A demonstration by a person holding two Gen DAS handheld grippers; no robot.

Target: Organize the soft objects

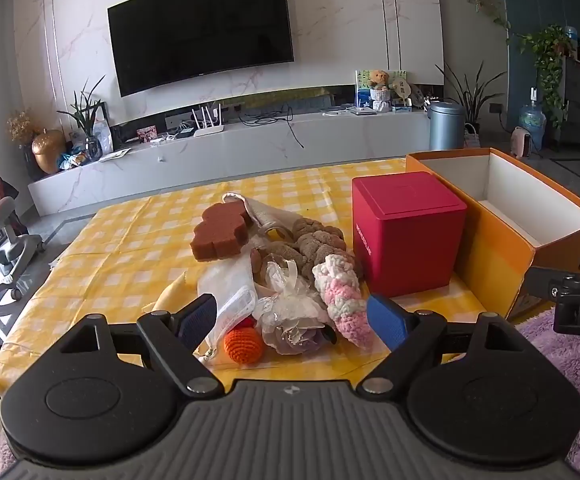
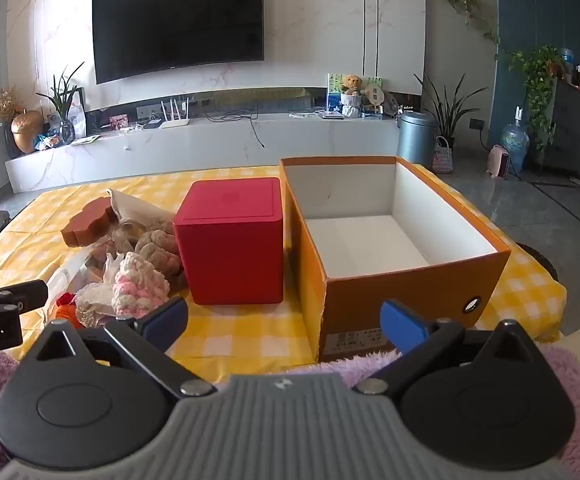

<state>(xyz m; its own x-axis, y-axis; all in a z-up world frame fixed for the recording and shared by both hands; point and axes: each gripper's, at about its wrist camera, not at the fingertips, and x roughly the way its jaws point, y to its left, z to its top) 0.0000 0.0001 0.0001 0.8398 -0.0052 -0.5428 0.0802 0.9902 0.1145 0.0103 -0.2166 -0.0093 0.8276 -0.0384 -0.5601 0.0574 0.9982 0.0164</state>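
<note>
A table covered with a yellow checked cloth (image 1: pixel 122 248) carries everything, and a fuzzy purple mat (image 1: pixel 569 360) lies along its near edge. The biggest thing on it is an orange cardboard box (image 2: pixel 401 292), open at the top with a bare white inside, standing at the right end. Just to its left, close beside the box wall, stands a closed red cube box (image 1: pixel 405 236). Left of that lies the heap of soft things: a pale cloth bag (image 1: pixel 268 212) at the back with a brown flower-shaped sponge (image 1: pixel 220 236) resting on it, a brown braided plush piece (image 1: pixel 317 240) against the red box, a pink and white crocheted piece (image 1: pixel 343 300) leaning on the front of the heap, crumpled clear wrapping holding a purple flower (image 1: pixel 295 334), and a small orange crocheted ball (image 1: pixel 245 345) at the near edge, touching a bit of red yarn. The left gripper (image 1: pixel 291 312) hangs over the near side of this heap with its blue-padded fingers (image 1: pixel 385 320) spread wide and nothing pressed between them. The right gripper (image 2: pixel 284 322) hangs in front of the gap between the red box and the cardboard box, its fingers equally wide apart and empty. Each gripper shows at the edge of the other's view.
</note>
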